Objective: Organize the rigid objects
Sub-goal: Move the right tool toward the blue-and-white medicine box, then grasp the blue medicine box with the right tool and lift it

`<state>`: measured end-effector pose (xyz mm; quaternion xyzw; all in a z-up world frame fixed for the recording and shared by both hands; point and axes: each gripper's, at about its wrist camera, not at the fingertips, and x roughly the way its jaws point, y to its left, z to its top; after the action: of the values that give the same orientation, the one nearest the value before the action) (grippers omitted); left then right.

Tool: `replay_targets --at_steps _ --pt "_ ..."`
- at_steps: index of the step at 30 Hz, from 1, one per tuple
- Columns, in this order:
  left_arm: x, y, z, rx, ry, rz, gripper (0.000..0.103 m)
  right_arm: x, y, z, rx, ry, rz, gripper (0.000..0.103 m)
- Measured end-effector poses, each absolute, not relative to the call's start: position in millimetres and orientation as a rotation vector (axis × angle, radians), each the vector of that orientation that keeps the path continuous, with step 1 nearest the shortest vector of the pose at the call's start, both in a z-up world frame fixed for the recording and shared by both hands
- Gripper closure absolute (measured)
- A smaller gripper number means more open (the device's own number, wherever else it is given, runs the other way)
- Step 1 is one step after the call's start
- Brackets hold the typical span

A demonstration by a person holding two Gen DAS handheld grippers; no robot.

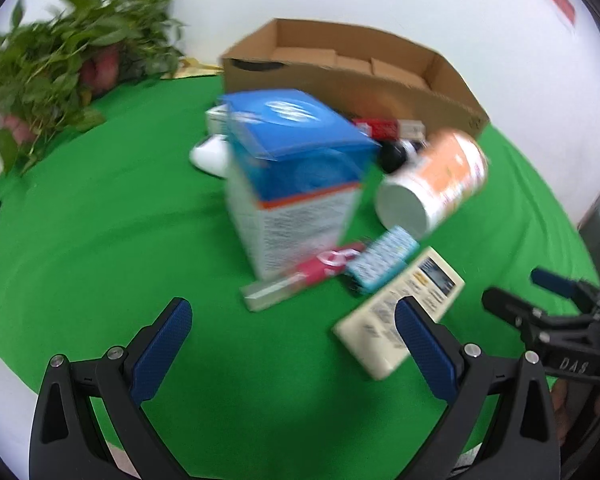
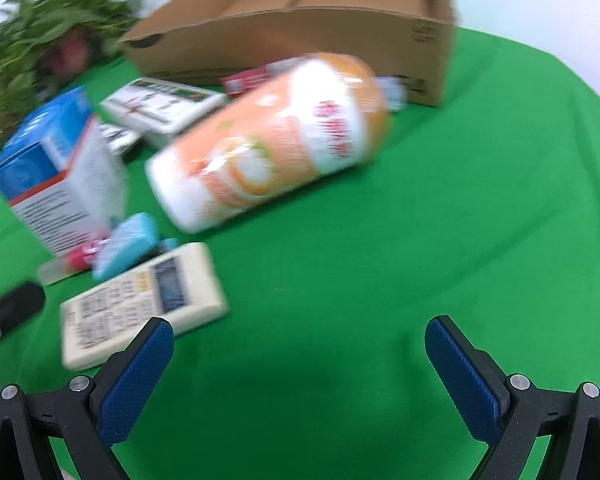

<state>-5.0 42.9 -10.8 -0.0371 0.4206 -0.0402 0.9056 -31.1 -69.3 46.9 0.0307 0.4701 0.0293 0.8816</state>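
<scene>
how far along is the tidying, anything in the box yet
Barely started. The cardboard box shows no sorted items inside. Both tongs, left and right, are open and hold nothing. The orange canister, blue carton and remote lie on the green cloth.

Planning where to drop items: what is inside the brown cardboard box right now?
The brown cardboard box stands open on top. Only folded cardboard flaps show on its floor; no items are visible. Its near wall hides the front part of the floor.
</scene>
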Motion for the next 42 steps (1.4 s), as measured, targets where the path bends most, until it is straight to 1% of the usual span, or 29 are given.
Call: replay_targets --at_steps 5,9,12,14,18,26,29,30,31,33,36,42 --pt "-2.4 99.9 -5.9 -0.207 0.862 -0.080 0.000 -22.9 -34.6 50.1 -0.011 0.954 0.203 0.000" --pt "-0.4 142.7 2.0 -0.236 0.786 -0.006 0.000 -12.4 -5.5 60.2 -0.049 0.929 0.288 0.000" --pt "1.2 167.6 8.4 -0.248 0.688 0.025 0.000 0.4 17.4 68.4 -0.075 0.915 0.342 0.000" --pt "5.4 179.8 7.0 -0.237 0.719 0.044 0.000 9.6 30.4 72.7 -0.082 0.910 0.362 0.000" --pt "14.6 198.2 5.5 -0.304 0.741 0.011 0.000 27.8 56.1 79.1 -0.097 0.900 0.380 0.000" --pt "27.9 207.7 -1.0 -0.343 0.755 -0.031 0.000 49.2 77.4 79.8 -0.100 0.905 0.394 0.001" --pt "31.1 208.8 -3.0 -0.348 0.760 -0.032 0.000 54.2 79.1 78.7 -0.106 0.910 0.400 0.011" --pt "32.2 208.8 -4.1 -0.349 0.763 -0.033 0.000 55.7 79.0 77.9 -0.106 0.912 0.402 0.018" --pt "32.4 208.2 -5.2 -0.349 0.766 -0.031 0.000 58.0 78.6 76.1 -0.109 0.918 0.402 0.029" --pt "34.4 207.0 -6.8 -0.351 0.772 -0.030 0.000 61.9 76.3 72.6 -0.093 0.936 0.420 0.036" --pt "38.4 203.6 -8.3 -0.354 0.782 -0.036 0.000 65.1 63.4 73.5 -0.036 0.935 0.454 0.039" --pt "53.6 185.3 -15.0 -0.403 0.816 -0.144 0.000 81.3 -0.8 66.2 0.297 0.964 0.573 0.039"
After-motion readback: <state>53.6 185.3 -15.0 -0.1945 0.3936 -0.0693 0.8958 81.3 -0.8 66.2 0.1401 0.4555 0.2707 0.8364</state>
